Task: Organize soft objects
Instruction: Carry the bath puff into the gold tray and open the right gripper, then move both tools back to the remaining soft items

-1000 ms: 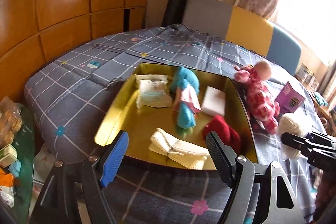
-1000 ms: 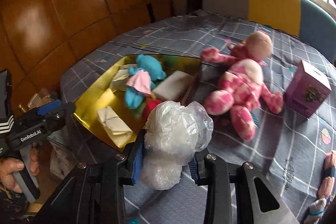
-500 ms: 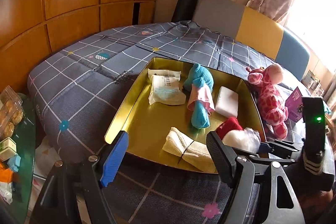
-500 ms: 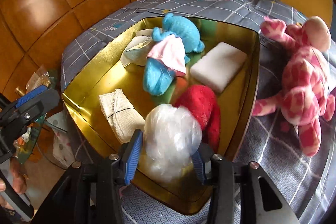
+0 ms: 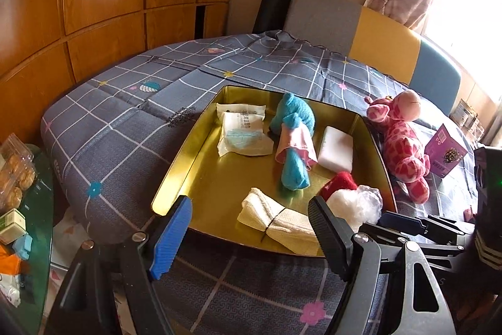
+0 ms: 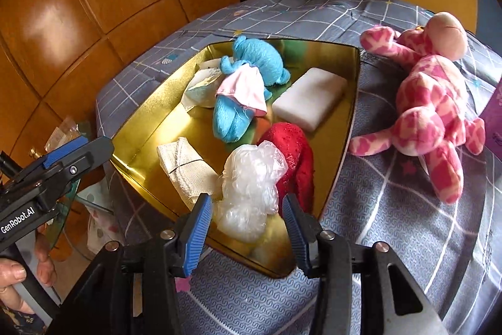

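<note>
Currently the right gripper [image 6: 248, 236] stands over the near right corner of the gold tray [image 6: 348, 127], with the clear plastic bag bundle [image 6: 251, 184] lying inside that corner, directly ahead of and between the two blue-edged fingers. The jaws have just been opening; both pads now stand clear of the bag by a visible gap on each side, so the bundle rests on the tray floor and leans against the red plush item [image 6: 295, 153], not in a grip. The bundle's longer dimension runs away from the gripper, roughly along the line of the fingers, so a straight pull-back should clear it without snagging.

The left gripper [image 5: 251, 234] hovers at the tray's near edge with jaws wide apart and nothing between them; the folded cream cloth [image 5: 276, 218] lies just ahead of it.

The largest soft item outside the tray is the pink giraffe plush [image 6: 429, 102], on the checked bedspread [image 6: 392, 209] to the right of the tray wall. It lies right of the right gripper, long axis running diagonally away, head at the far end. The right hand is clearly nearer; the likely next move is a retreat, then a swing rightward.
</note>
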`<state>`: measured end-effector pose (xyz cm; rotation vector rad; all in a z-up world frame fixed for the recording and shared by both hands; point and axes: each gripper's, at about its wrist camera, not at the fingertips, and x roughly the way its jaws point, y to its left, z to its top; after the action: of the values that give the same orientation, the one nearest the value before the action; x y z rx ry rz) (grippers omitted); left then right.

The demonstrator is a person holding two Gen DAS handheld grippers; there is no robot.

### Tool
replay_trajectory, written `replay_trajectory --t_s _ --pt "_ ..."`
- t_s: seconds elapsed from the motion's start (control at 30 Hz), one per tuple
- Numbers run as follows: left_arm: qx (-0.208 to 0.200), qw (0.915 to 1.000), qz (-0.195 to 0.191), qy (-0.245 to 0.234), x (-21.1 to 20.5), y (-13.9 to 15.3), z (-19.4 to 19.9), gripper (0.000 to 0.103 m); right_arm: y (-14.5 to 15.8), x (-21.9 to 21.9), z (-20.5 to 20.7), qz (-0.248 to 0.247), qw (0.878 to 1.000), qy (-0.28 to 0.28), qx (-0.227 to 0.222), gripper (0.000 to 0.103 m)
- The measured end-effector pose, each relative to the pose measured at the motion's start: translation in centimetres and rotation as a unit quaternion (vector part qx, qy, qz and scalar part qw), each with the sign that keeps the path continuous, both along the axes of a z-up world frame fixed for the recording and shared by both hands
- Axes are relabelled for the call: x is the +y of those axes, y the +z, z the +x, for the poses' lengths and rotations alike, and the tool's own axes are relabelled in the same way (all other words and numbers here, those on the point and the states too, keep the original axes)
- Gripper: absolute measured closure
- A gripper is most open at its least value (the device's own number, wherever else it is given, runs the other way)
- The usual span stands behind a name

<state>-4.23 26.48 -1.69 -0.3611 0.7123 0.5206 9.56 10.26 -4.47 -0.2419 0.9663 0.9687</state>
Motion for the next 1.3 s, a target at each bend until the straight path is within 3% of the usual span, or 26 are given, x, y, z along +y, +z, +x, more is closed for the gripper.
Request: replay_trajectory --t_s 0.47,0.83,1.3 --pt "-0.004 0.9994 0.01 -0.032 -2.4 0.8 0.4 0.026 2.3 -4.6 -1.4 0.015 0.998 -0.046 -0.045 0.056" --pt "-0.001 0.9982 0.016 -0.059 -4.3 1.0 1.1 0.026 3.2 -10.8 -1.1 0.009 0.994 -0.094 -0.062 0.056" --pt "0.0 0.9911 0.038 -0.128 -8.7 2.1 3.9 0.026 4.5 -21.7 1.2 -0.006 0.974 -0.212 -0.079 0.056"
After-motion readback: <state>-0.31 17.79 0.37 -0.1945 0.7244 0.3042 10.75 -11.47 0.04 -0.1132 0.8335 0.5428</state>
